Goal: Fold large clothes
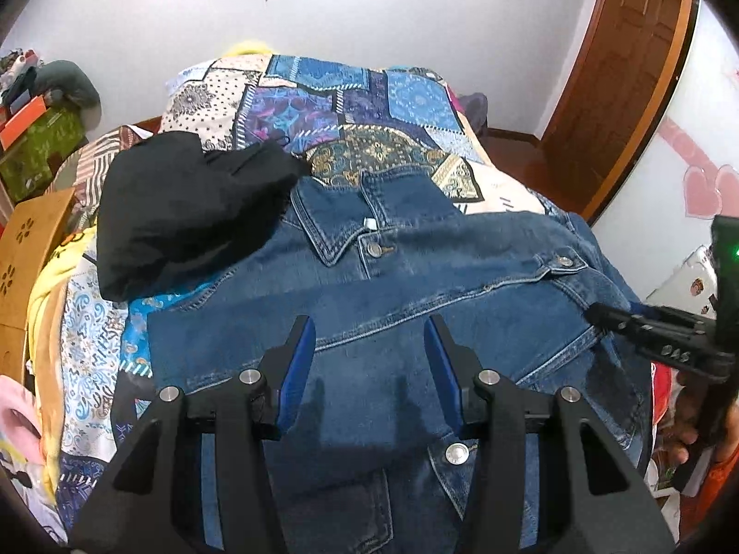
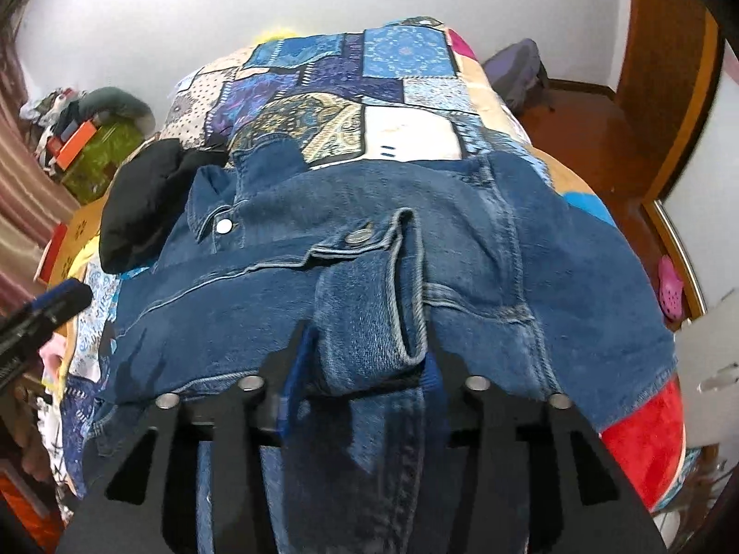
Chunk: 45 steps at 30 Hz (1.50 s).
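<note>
The denim jacket fills the middle of both views, spread on the patchwork quilt. The right gripper has a bunched fold of it between its spread jaws; whether the pads press it I cannot tell. The left gripper hangs spread above the jacket, empty. A black garment lies upper left.

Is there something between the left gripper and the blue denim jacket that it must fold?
Nothing visible. The left gripper hangs with jaws apart directly over the blue denim jacket, with only air between. The crumpled black garment lies up-left by the jacket's collar, off to the side of that gap.
</note>
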{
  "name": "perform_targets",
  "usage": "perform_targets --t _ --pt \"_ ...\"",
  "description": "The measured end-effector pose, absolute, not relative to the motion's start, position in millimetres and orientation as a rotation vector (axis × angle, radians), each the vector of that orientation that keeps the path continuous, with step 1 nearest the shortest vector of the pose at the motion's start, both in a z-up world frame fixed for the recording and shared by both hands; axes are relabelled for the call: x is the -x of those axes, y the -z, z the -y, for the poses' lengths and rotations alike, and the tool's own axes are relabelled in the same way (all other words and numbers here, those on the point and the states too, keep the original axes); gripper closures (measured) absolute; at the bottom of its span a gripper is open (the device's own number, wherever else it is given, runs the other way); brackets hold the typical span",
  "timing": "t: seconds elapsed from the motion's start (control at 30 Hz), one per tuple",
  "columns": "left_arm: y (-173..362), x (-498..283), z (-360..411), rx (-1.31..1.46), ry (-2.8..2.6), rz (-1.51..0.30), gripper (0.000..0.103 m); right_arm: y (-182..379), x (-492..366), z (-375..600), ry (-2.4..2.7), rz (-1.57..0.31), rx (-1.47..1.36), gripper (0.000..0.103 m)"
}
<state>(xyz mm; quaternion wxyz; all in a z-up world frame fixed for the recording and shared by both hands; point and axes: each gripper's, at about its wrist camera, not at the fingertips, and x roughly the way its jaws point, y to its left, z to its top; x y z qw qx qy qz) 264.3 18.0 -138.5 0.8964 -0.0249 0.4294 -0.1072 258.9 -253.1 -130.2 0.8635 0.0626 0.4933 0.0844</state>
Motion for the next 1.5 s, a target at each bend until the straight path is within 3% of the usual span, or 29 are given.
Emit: perform_targets --t 0.53,1.13,1.5 --pt "125 -264 16 0.014 0.259 -0.849 0.055 77 -225 354 0.05 -0.862 -0.247 0.053" --pt "142 -273 34 0.0 0.247 -0.907 0.055 183 -231 449 0.156 -1.075 -0.674 0.05" --pt "148 -274 25 0.026 0.23 -0.927 0.055 200 -254 470 0.216 -1.028 -0.745 0.05"
